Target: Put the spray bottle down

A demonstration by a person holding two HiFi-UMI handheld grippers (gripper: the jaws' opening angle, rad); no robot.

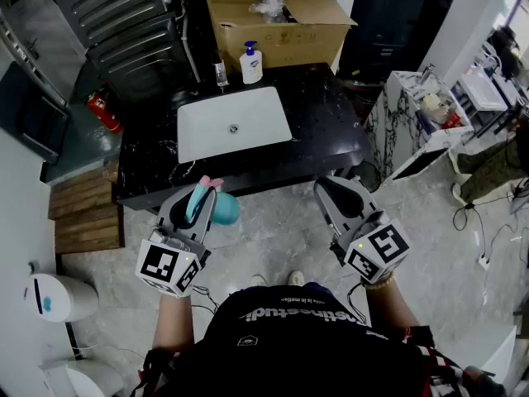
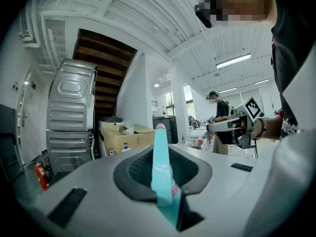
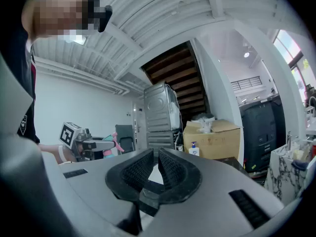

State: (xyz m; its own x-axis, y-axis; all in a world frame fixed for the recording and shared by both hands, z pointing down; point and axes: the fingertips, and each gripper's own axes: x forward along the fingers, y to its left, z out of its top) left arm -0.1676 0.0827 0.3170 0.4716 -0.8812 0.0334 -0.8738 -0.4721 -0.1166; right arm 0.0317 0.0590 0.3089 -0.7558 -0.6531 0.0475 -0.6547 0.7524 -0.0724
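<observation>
Left tongs clamp teal plastic spray bottle w/ pink trigger, held in air over floor, just short of black marble worktop. Right tongs empty, jaws approx. a slit apart.

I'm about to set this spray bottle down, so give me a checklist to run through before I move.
1. The left gripper clamps the spray bottle: ok.
2. The right gripper is empty: ok.
3. The bottle is over the counter: not ok, it hangs over the floor.
4. Bare counter right of the sink: ok.
5. The soap dispenser is away from that spot: ok.
6. Counter dry: cannot tell.
</observation>
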